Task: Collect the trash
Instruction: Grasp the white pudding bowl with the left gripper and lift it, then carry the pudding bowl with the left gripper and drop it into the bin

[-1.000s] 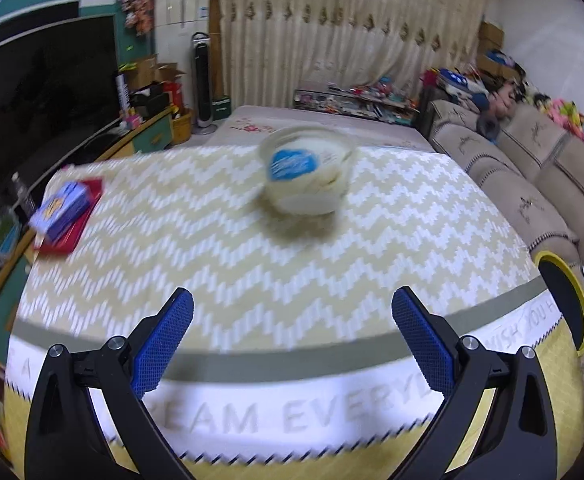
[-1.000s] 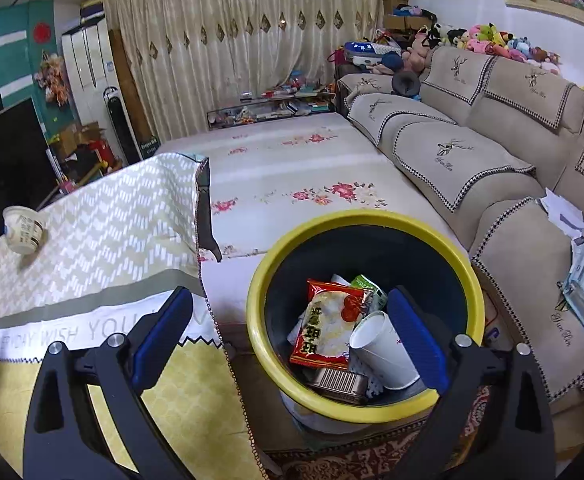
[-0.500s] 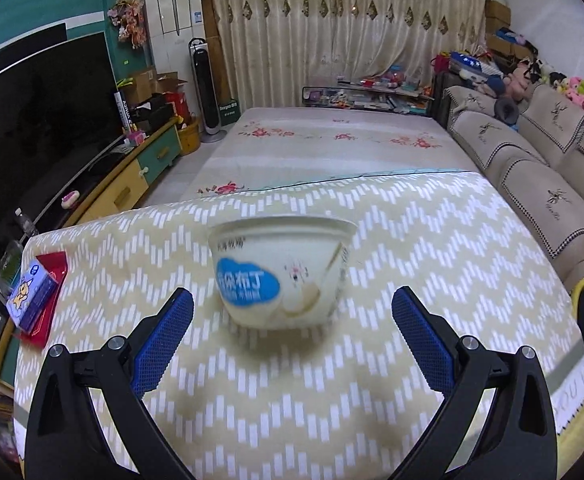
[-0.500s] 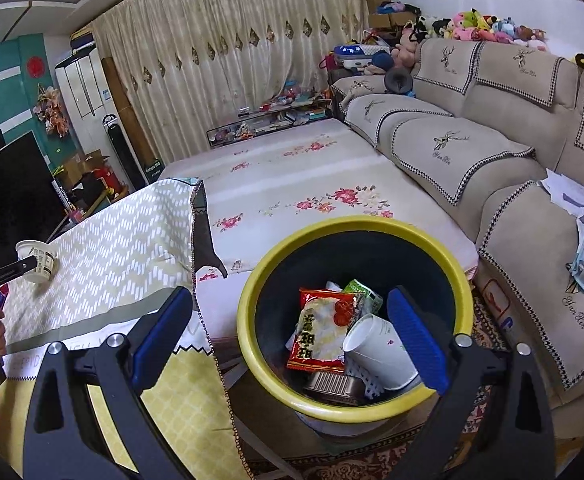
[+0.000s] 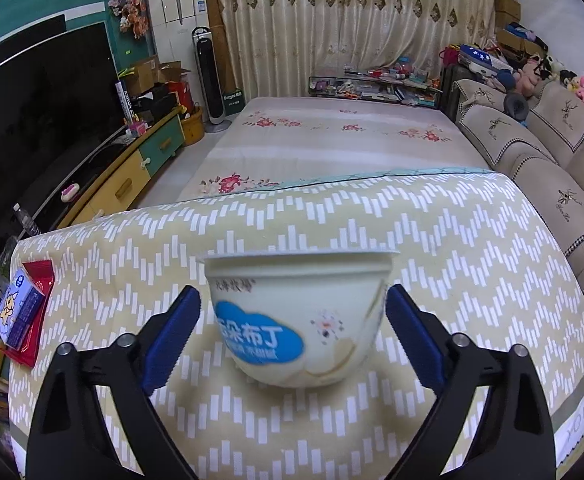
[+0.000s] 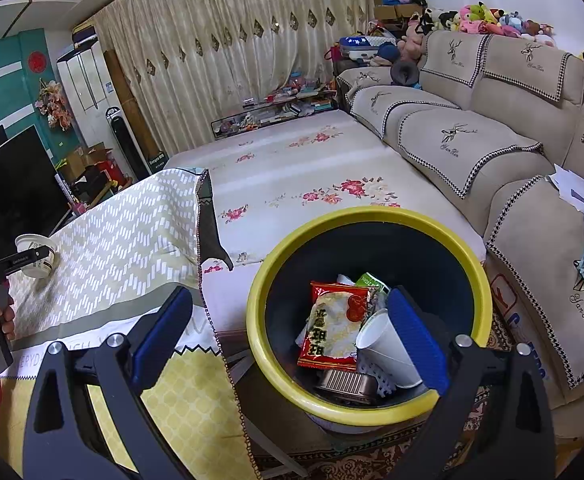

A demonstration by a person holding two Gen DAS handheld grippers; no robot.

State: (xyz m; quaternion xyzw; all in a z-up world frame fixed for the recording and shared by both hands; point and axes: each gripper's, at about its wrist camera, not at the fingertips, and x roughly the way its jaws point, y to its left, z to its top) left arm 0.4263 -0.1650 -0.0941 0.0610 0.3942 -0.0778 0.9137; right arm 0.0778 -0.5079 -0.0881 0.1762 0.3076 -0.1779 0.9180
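The left claw is standing wide open around the pudding cup, with one blue pad on each side of it and a small gap showing at both sides, so it is holding nothing yet. To do this step well, I think the claw should be closing slowly and evenly, pressing on the lower, rounder part of the wall and not on the thin flared rim, because such a light plastic cup is likely to be bending or slipping out if squeezed hard. It also seems wise to be keeping the cup level while lifting, since its inside is hidden from this low view and something may be left in it.

The cup is sitting upright in the lower middle of the left wrist frame, on the table covered with a yellow and white zigzag cloth. It is cream coloured, wider at the top, with a blue cloud-shaped label carrying white Chinese characters and a small printed picture beside it.

The right claw is hanging wide open and empty above the yellow-rimmed trash bin in the lower middle of its frame, which is already holding a red snack bag and a white paper cup.
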